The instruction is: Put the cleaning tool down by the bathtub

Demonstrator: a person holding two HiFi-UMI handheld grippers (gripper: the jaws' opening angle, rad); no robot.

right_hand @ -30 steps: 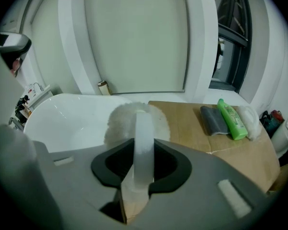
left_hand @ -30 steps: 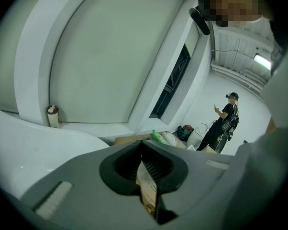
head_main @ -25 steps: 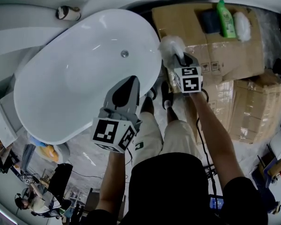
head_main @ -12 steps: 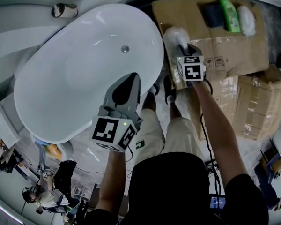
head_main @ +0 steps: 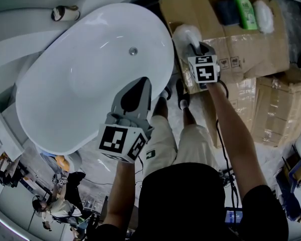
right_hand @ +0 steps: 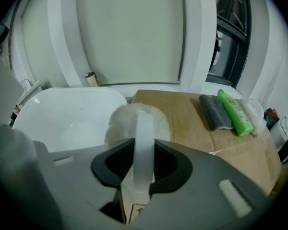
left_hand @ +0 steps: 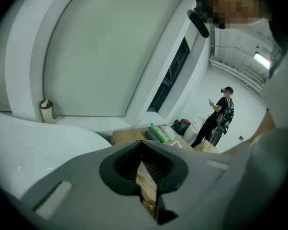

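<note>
The cleaning tool is a fluffy white duster head [head_main: 184, 35] on a pale translucent handle [right_hand: 144, 147]. My right gripper [head_main: 194, 48] is shut on that handle and points steeply down. The head [right_hand: 122, 123] hangs at the near left corner of a cardboard box [head_main: 210, 44], right beside the white bathtub [head_main: 80, 84]. Whether the head touches the box I cannot tell. My left gripper [head_main: 140, 84] hovers over the tub's near rim, shut with nothing in it; in its own view the left gripper [left_hand: 143, 150] shows its jaw tips together.
On the box lie a green bottle [head_main: 245, 8], a dark folded cloth [head_main: 227, 10] and a white wrapped bundle [head_main: 264, 11]. More cardboard boxes [head_main: 276, 109] stand to the right. A small roll [head_main: 65, 13] sits on the ledge behind the tub. A person [left_hand: 220, 115] stands far off.
My right gripper has sunk a little with the duster toward the box corner. The left gripper has kept its place.
</note>
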